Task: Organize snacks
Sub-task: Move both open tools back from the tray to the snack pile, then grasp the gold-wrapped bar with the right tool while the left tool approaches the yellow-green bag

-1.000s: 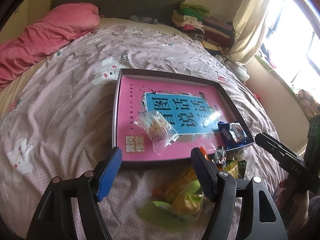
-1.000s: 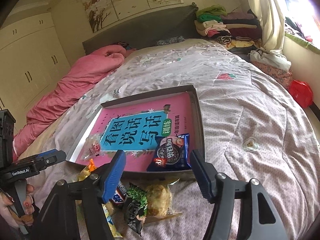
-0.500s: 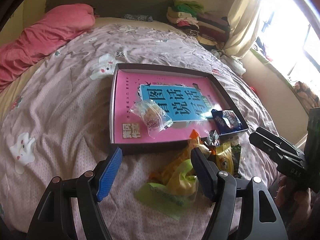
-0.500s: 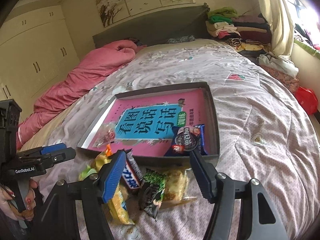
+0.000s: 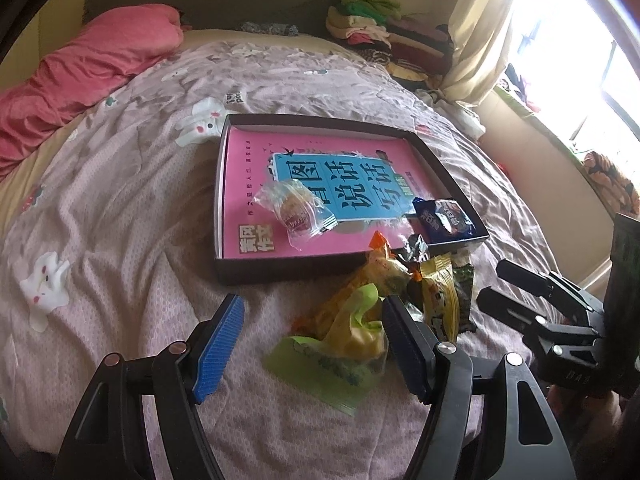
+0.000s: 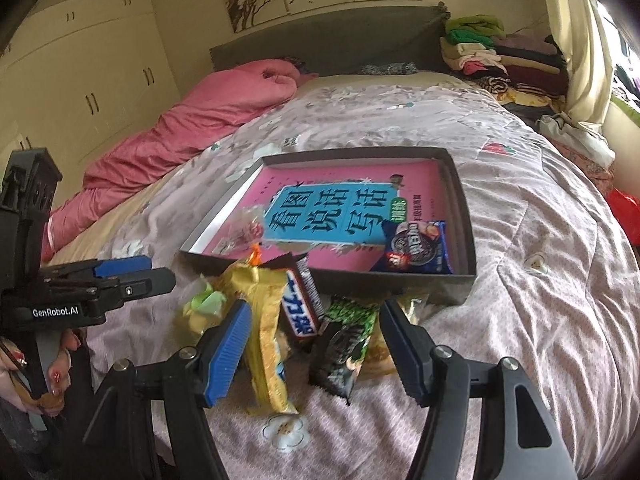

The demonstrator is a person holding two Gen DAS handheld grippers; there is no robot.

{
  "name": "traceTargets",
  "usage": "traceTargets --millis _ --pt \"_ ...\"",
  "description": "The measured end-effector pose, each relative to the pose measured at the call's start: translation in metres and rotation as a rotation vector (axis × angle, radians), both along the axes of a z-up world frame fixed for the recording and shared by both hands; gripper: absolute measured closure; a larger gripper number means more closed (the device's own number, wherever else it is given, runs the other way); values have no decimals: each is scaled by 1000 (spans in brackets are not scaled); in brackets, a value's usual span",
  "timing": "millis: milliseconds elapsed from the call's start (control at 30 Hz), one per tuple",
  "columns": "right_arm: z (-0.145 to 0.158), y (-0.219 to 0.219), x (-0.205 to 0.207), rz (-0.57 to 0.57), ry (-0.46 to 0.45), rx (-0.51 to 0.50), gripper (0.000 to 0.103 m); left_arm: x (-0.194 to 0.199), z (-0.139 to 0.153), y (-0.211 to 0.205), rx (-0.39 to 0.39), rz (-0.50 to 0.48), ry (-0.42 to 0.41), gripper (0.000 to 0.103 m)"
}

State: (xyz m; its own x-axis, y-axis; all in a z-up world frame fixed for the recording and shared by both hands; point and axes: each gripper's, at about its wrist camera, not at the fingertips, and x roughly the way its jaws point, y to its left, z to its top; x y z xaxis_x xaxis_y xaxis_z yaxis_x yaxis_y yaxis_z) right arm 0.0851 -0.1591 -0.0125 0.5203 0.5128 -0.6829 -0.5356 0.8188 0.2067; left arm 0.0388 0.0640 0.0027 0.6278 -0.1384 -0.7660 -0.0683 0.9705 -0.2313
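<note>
left hand-held gripper (image 5: 312,344): jaws apart, empty | right hand-held gripper (image 6: 316,344): jaws apart, empty | snack pile (image 6: 280,320): on bed, against tray's (image 6: 460,200) near wall | Oreo pack (image 6: 416,246): inside tray

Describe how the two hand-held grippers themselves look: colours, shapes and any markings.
Each hand-held gripper is a black frame whose two arms fork forward, with silver rivets at the joints. The left hand-held gripper and the right hand-held gripper carry ribbed blue pads inside the fingers. White lettering reading GenRobot.AI marks the left one's side. The hand holding it has red-painted nails.
</note>
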Motion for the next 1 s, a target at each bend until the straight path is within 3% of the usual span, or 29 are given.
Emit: traceTargets --millis 900,1000 --pt "-19 25 -22 131 29 -75 37 -5 -22 -23 -27 -94 83 30" --pt "-23 30 -24 155 34 -82 41 -4 -25 -26 -23 -105 91 30"
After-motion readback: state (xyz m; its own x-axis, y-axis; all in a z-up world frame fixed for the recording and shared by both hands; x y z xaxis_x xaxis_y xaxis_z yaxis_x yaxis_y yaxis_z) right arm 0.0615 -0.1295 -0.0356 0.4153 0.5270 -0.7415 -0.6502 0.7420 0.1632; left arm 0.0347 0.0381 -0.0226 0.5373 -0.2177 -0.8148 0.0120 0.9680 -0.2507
